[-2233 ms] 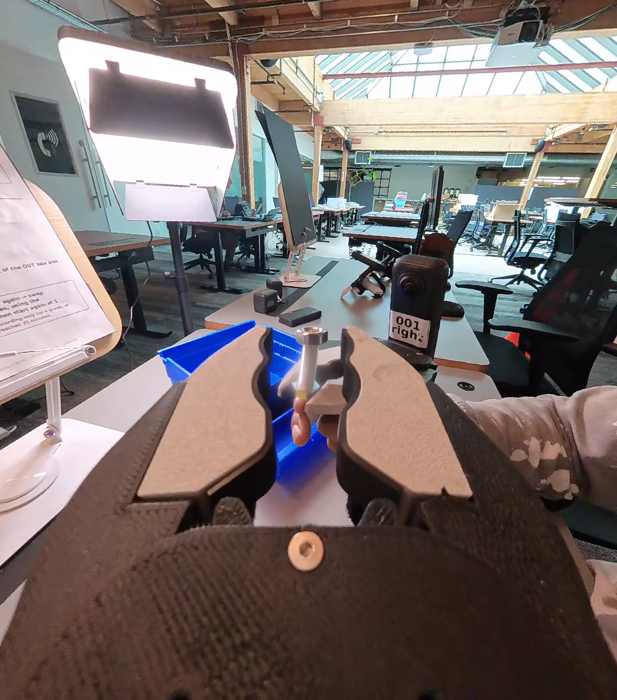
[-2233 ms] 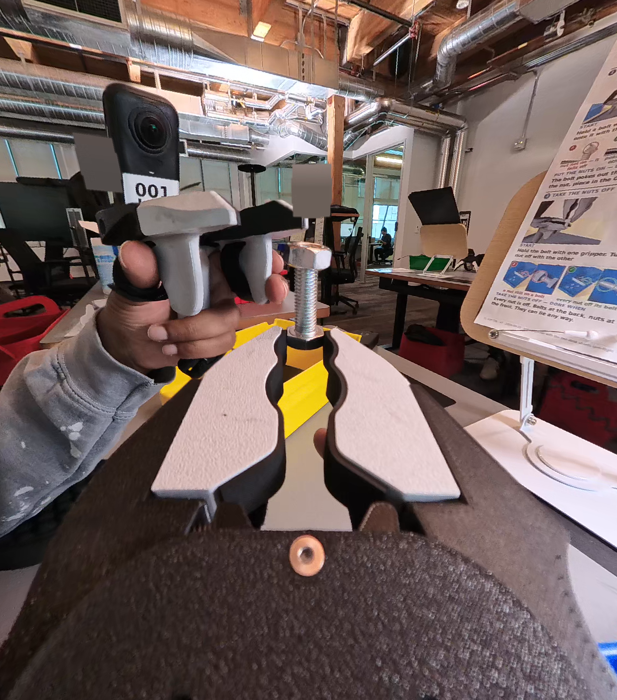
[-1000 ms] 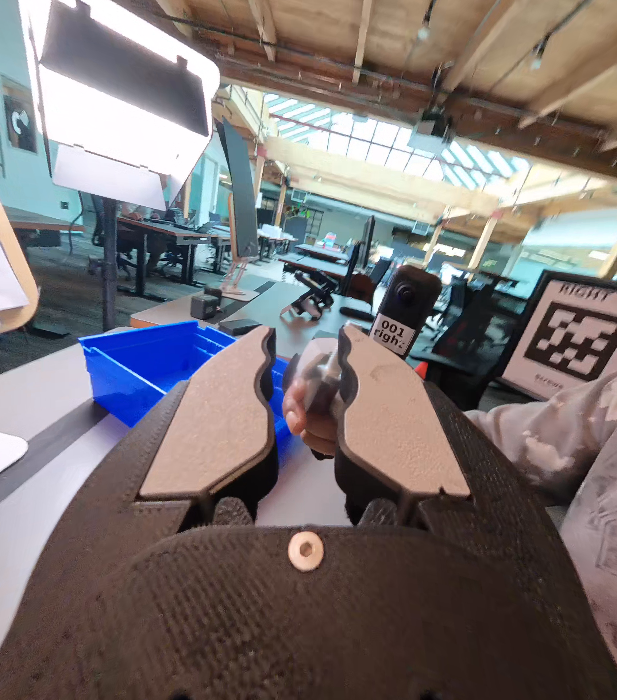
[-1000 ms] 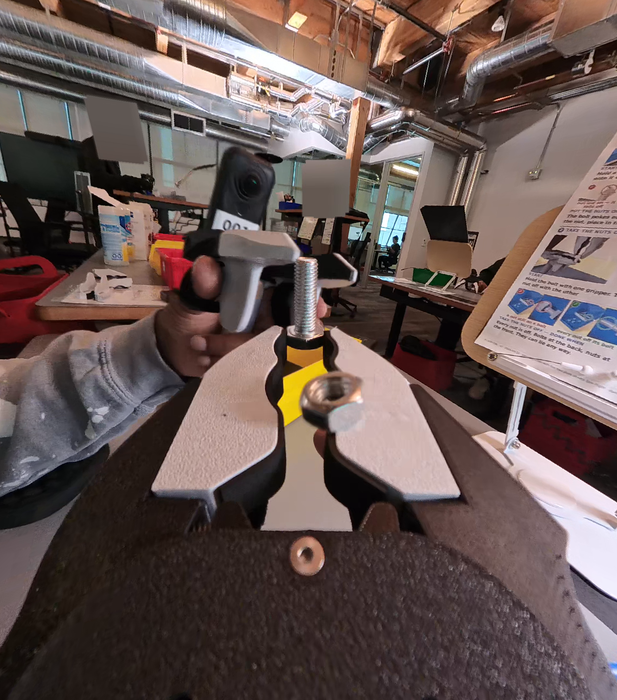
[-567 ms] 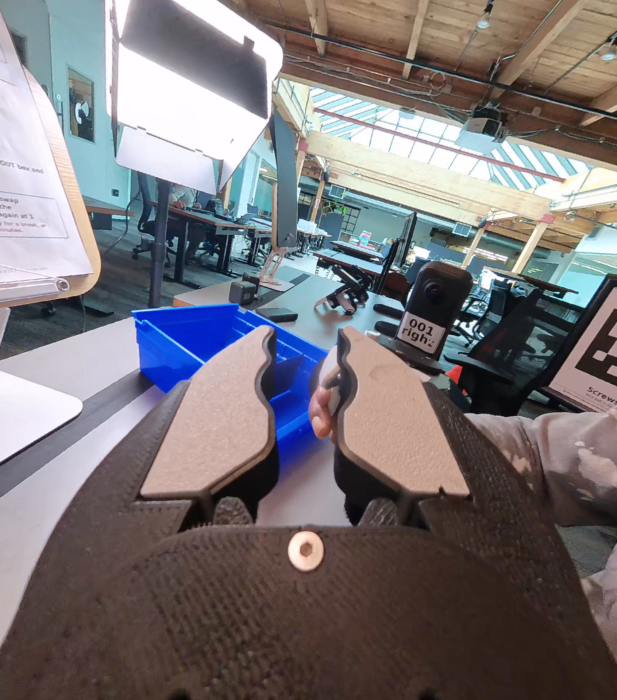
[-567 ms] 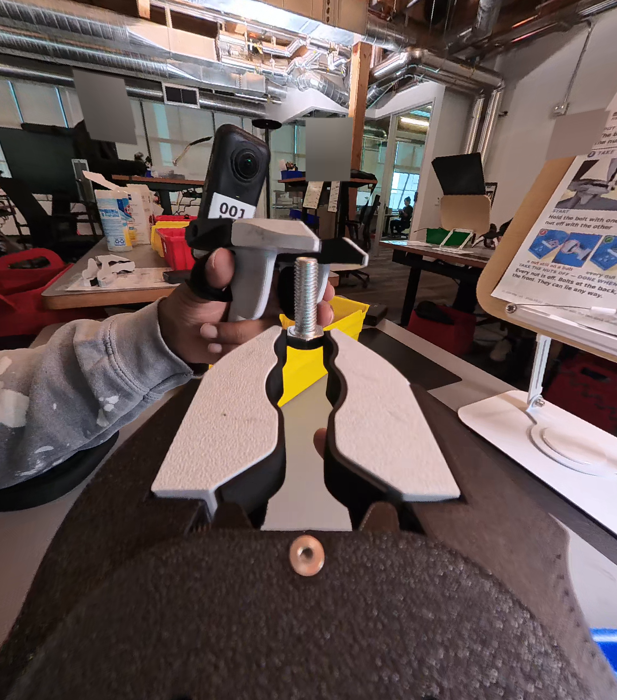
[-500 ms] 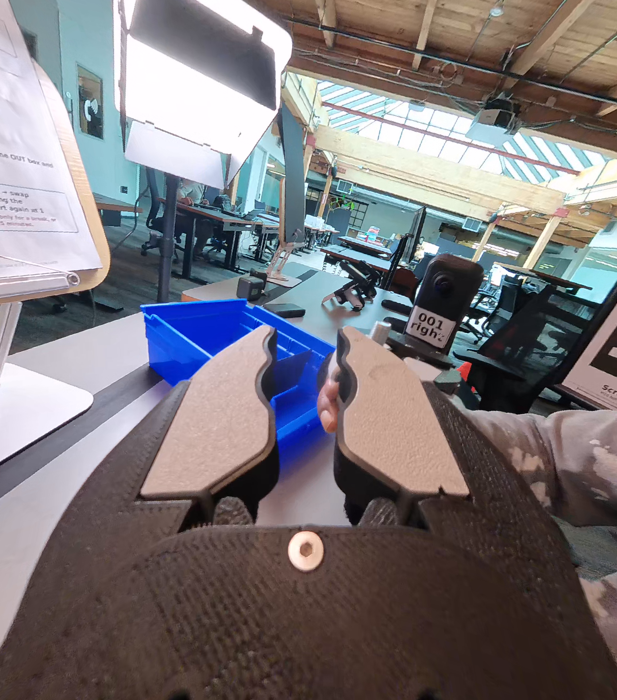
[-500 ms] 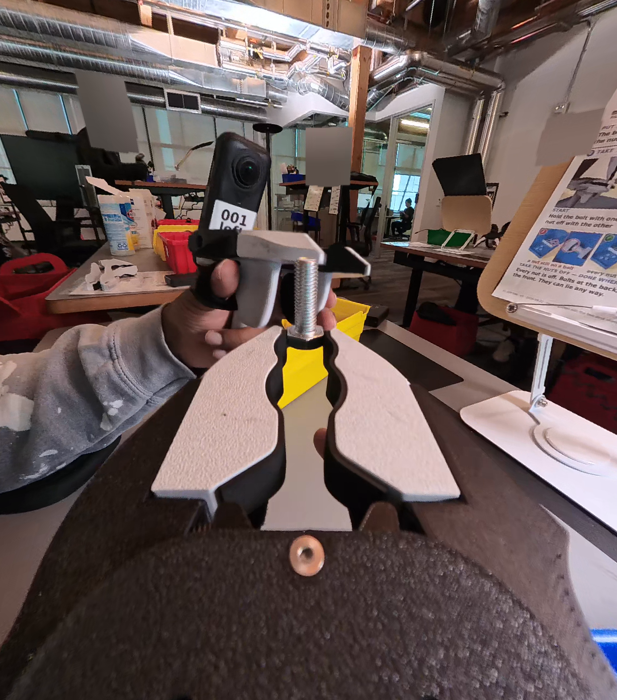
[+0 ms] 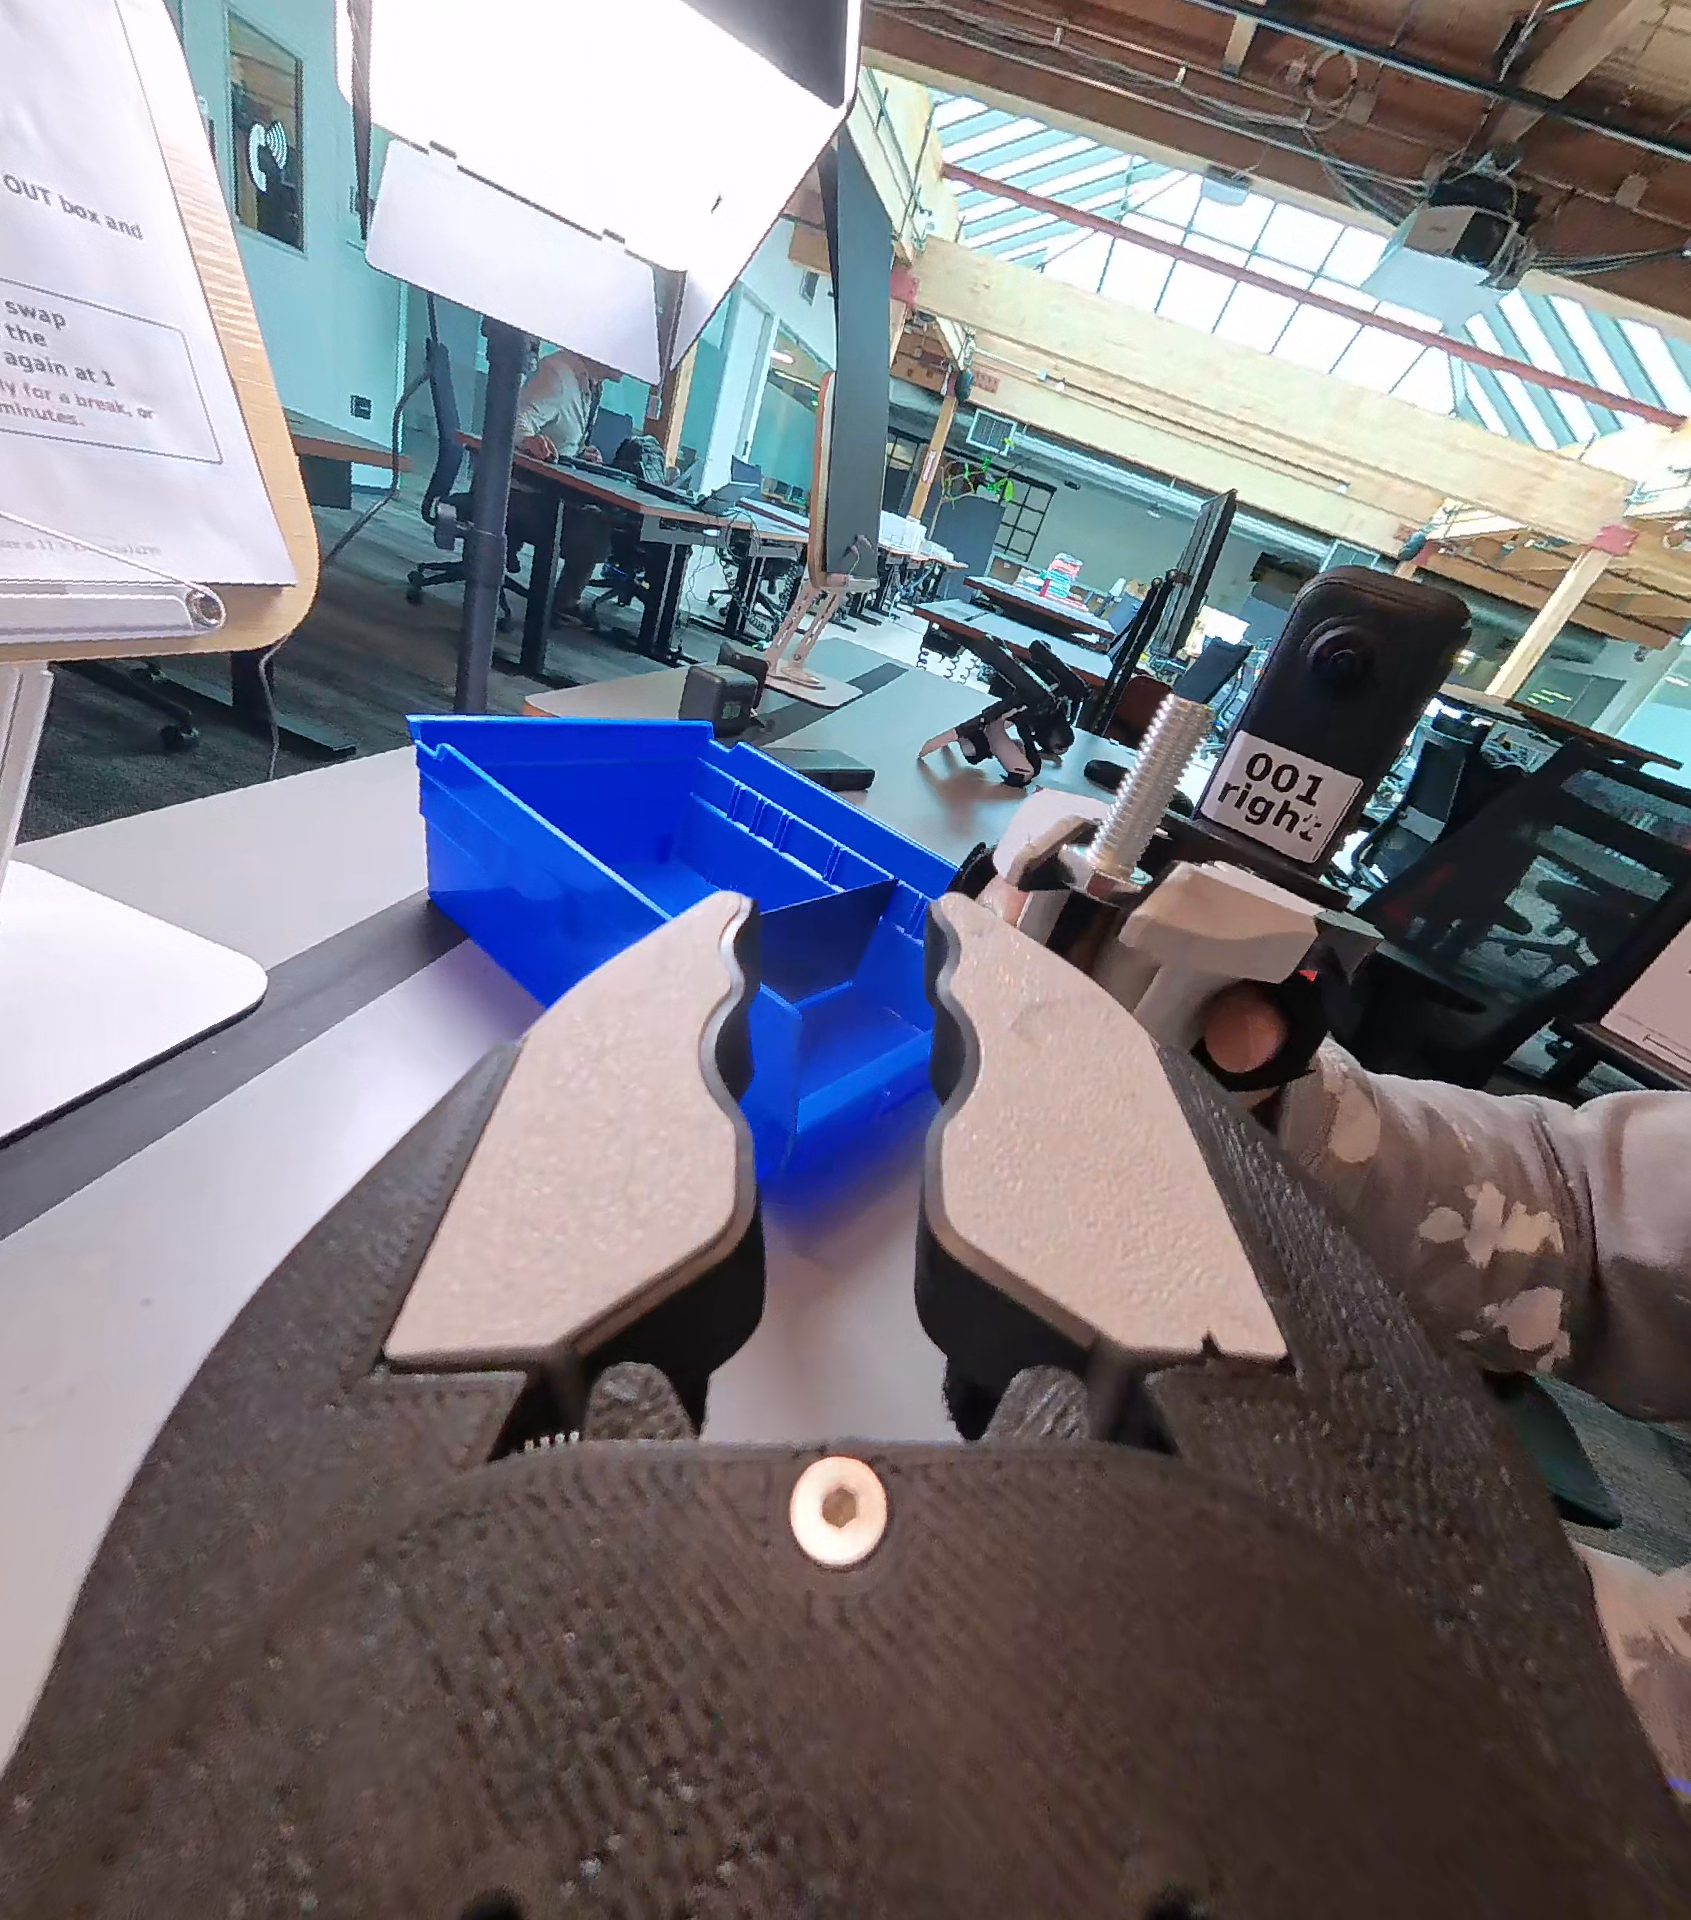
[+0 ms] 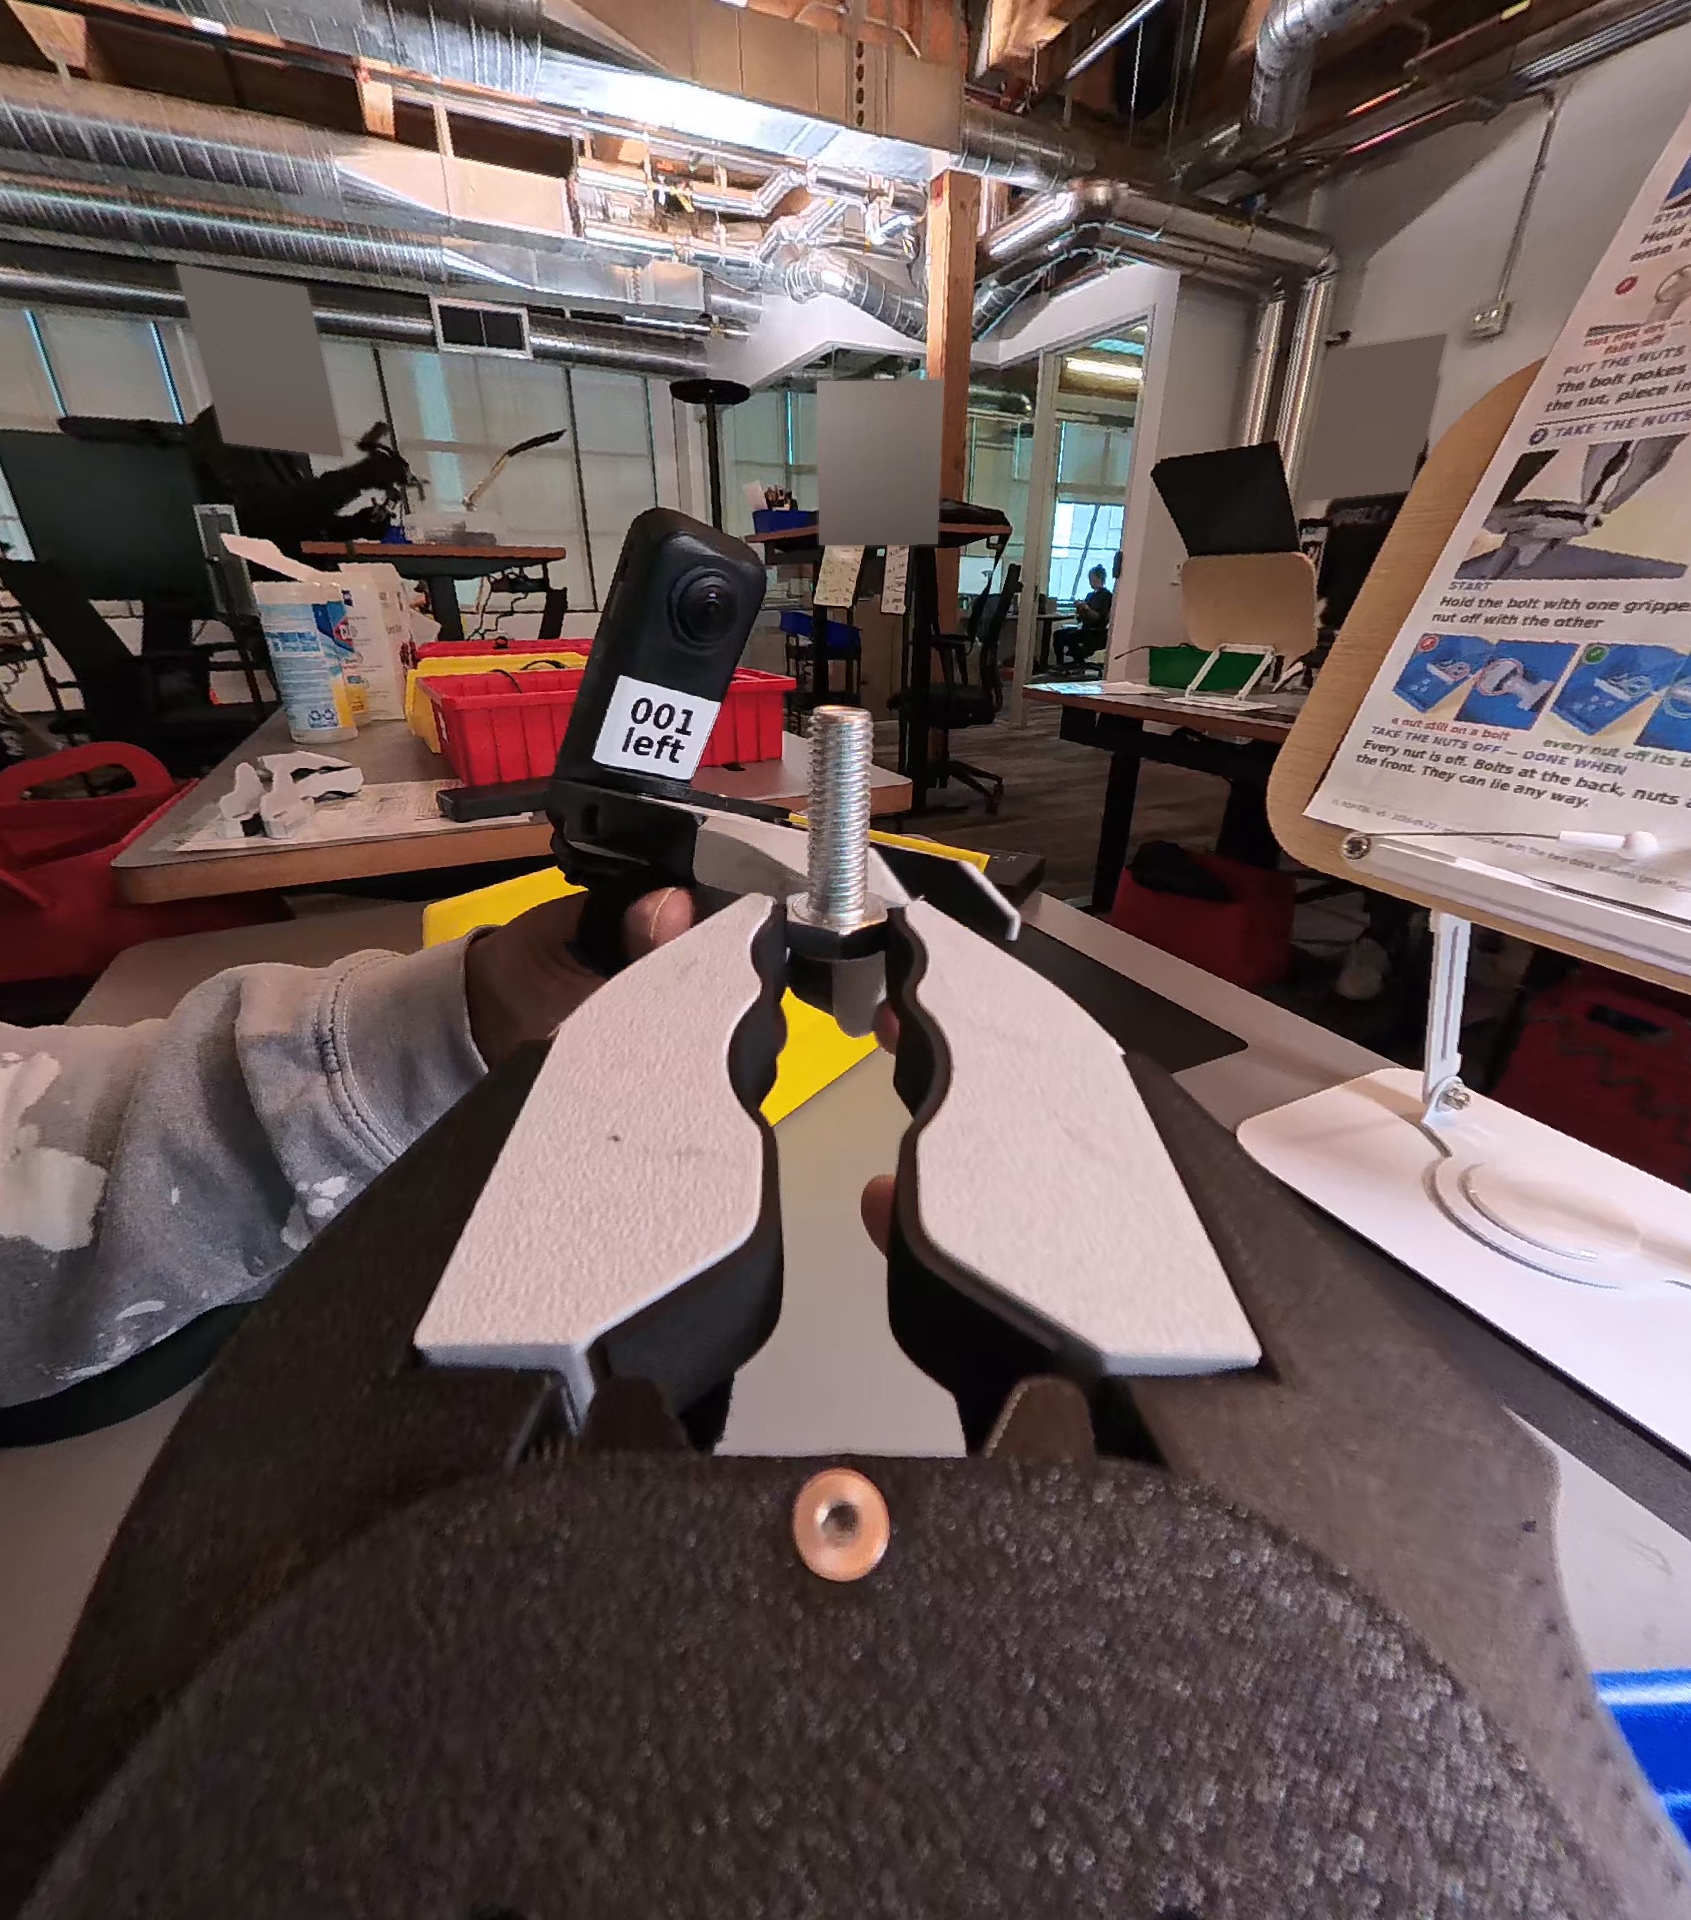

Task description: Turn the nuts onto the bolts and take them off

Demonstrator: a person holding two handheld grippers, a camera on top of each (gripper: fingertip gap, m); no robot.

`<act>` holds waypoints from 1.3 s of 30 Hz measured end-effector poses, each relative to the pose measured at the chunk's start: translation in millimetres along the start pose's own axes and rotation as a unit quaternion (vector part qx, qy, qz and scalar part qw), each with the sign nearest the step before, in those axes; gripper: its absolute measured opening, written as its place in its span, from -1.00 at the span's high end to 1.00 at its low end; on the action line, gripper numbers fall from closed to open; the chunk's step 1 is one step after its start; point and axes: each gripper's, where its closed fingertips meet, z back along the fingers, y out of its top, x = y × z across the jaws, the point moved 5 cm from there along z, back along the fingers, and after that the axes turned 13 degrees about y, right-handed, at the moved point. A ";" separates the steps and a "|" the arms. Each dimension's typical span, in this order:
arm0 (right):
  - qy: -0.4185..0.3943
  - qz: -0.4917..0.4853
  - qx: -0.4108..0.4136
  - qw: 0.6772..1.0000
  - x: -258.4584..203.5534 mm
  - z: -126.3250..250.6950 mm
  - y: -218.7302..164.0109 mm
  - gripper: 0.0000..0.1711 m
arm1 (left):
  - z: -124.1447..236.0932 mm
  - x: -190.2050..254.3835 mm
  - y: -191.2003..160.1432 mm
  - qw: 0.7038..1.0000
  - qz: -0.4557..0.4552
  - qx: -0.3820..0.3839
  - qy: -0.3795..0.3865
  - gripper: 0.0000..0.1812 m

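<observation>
Bolt [image 10: 841, 810], silver threaded steel with hex head, stands upright at the tips of the right gripper [image 10: 836, 935], head pinched between the two grey textured fingers [image 10: 612, 1153], shank rising clear above them. No nut is visible on the thread. Judged rigid, fairly heavy for its size, smooth on the head flats and so apt to swivel or slip under turning force; the hold is best kept on the head, leaving the thread free.

Left gripper [image 9: 836, 925] has its jaws spread with nothing between them. Blue plastic bin with divider [image 9: 612, 831] lies just beyond its tips; the bolt [image 9: 1147, 769] shows off to its right.

Yellow bin [image 10: 810, 1049] lies partly hidden beyond the right gripper's fingers. White stand with printed instruction sheet [image 10: 1599, 623] sits to the right gripper's right on the grey table [image 9: 197, 852].

Nuts: none visible in either view; location cannot be told.
</observation>
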 end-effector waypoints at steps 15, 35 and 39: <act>-0.046 0.024 0.034 0.998 16.9 35.4 34.9 0.79 | 22.7 101.6 -81.6 0.894 -0.164 -0.294 -0.296 0.68; -0.054 0.054 0.069 0.995 3.4 58.0 78.8 0.79 | 66.2 186.4 -219.4 0.811 -0.285 -0.393 -0.325 0.58; -0.052 0.060 0.080 0.994 -0.2 62.9 88.2 0.79 | 66.0 191.7 -230.0 0.795 -0.313 -0.404 -0.327 0.59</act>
